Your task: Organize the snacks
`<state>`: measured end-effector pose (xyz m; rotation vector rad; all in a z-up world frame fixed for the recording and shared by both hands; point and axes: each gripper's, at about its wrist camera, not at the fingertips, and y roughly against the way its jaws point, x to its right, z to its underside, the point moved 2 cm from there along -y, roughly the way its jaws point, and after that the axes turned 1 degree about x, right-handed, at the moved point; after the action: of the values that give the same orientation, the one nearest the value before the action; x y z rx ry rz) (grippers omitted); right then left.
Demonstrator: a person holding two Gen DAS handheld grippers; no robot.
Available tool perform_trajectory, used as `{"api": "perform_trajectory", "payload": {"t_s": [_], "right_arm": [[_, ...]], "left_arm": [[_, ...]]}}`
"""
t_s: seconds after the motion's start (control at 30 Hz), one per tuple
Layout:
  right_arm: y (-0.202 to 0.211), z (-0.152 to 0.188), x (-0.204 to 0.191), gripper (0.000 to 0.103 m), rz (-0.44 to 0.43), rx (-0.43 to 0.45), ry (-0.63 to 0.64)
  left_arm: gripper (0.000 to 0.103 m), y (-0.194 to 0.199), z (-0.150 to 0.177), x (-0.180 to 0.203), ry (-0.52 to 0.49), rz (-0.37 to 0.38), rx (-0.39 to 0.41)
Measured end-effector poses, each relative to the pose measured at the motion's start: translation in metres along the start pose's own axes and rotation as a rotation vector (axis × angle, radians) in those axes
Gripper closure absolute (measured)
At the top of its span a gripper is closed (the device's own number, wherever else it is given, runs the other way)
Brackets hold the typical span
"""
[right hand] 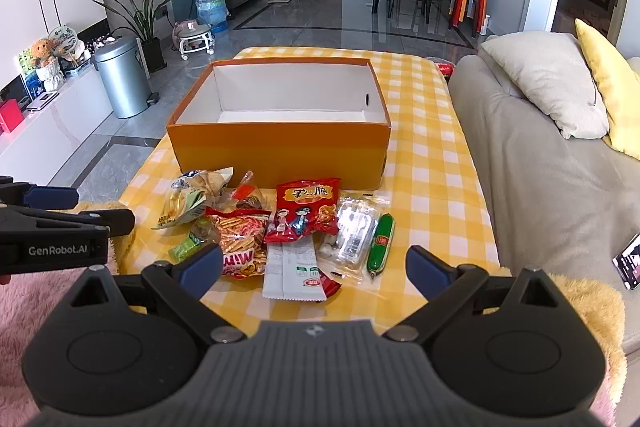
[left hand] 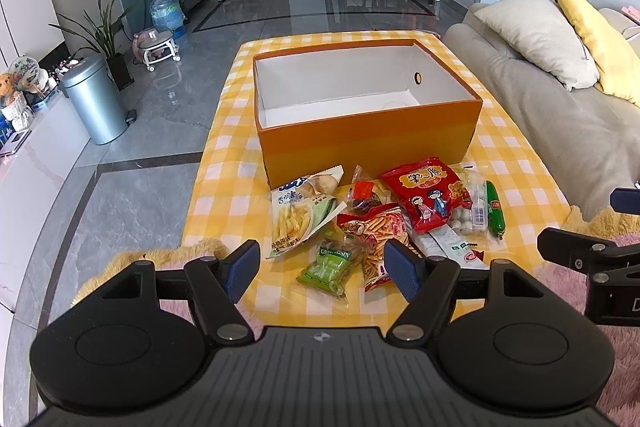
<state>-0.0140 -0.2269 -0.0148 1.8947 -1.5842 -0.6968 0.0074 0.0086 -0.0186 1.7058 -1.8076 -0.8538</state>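
An orange box [left hand: 368, 143] [right hand: 280, 151] with a white, bare inside stands on the yellow checked tablecloth [left hand: 516, 167] [right hand: 436, 163]. In front of it lies a heap of snack packs: a red bag [left hand: 428, 195] [right hand: 304, 211], a fries bag [left hand: 300, 215] [right hand: 188, 203], an orange stick-snack bag [left hand: 380, 227] [right hand: 240, 239], a small green pack [left hand: 328, 267] [right hand: 184, 247], a green sausage [left hand: 495, 211] [right hand: 382, 243], a clear pack [right hand: 356, 227] and a white wrapper [right hand: 292, 271]. My left gripper [left hand: 322, 269] hangs open just short of the heap, nothing between its pads. My right gripper [right hand: 316, 269] is open and holds nothing too.
A grey sofa [left hand: 560, 115] [right hand: 540, 163] with cushions runs along the right of the table. A metal bin [left hand: 94, 99] [right hand: 122, 79] stands on the floor to the left. Pink and yellow fluffy fabric [right hand: 36, 303] lies under both grippers. A phone [right hand: 628, 261] rests at the right.
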Motion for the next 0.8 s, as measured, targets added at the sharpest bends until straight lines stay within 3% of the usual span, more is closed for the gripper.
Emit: {"api": "perform_trajectory", "payload": {"t_s": [0.8], "right_arm": [[0.0002,-0.0004,-0.0002,0.008,-0.001,-0.001,-0.005]], "left_arm": [[0.02,0.0003,-0.0008,0.0013,-0.003,-0.004,-0.006]]}}
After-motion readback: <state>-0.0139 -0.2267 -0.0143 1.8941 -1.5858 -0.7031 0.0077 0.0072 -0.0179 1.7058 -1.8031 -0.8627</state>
